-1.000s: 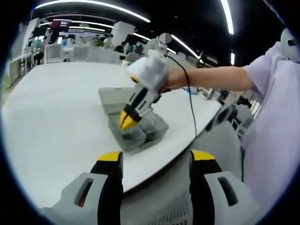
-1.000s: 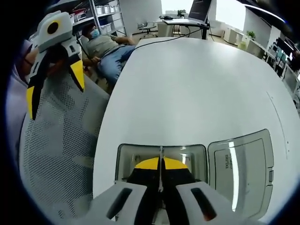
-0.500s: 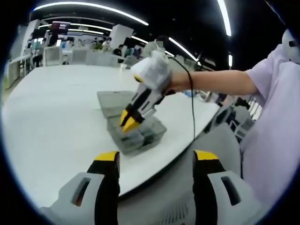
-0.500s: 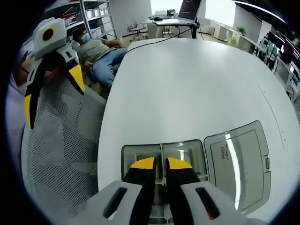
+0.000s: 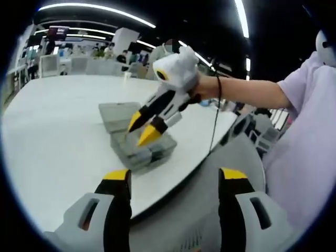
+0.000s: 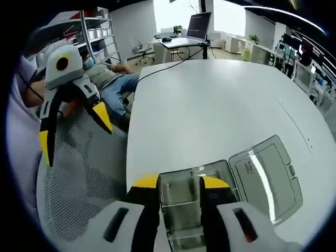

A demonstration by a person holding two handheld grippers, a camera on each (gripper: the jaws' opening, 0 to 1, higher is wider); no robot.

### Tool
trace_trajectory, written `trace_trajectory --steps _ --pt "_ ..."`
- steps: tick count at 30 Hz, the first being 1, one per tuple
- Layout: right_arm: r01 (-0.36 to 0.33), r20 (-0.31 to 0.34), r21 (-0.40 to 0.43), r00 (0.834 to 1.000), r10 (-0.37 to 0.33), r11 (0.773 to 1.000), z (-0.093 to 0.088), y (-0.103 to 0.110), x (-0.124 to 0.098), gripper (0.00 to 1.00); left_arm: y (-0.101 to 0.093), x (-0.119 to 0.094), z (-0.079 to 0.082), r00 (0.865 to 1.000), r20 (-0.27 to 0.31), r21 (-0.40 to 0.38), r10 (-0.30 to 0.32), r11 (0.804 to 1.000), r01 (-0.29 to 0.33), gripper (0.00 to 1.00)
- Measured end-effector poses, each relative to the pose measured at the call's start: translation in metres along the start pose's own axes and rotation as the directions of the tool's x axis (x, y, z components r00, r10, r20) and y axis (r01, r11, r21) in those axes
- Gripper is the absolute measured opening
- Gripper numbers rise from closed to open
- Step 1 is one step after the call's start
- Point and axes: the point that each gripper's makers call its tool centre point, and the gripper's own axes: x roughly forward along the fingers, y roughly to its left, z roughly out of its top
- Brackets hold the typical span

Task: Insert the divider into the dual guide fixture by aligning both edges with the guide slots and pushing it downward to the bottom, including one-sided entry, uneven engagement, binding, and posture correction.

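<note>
We judge the divider seated, little left; our right tongs [image 6: 178,184] hang spread and empty above the box [image 6: 184,202]; left tongs [image 5: 173,176] spread, off the surface [image 5: 58,121].

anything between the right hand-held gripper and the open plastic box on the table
Nothing visible does. The right hand-held gripper hangs open just above the grey plastic box, whose lid lies folded back on the white table. The left hand-held gripper is off to the side over a mesh chair.
</note>
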Motion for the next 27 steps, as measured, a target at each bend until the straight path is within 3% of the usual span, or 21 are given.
trace_trajectory --steps 8,17,27 --pt "0.038 0.08 0.066 0.996 -0.043 0.997 0.005 0.014 -0.017 0.32 0.0 -0.002 0.002 1.0 0.009 -0.018 -0.013 1.0 0.013 0.67" --pt "0.073 0.115 0.129 0.989 -0.088 0.989 -0.003 0.032 -0.028 0.32 -0.013 0.002 -0.001 0.996 -0.07 0.079 -0.058 0.995 0.063 0.69" --pt "0.111 0.143 0.218 0.979 -0.144 0.97 -0.019 0.032 -0.04 0.33 -0.012 -0.003 0.023 0.997 -0.03 0.076 -0.069 0.995 0.071 0.69"
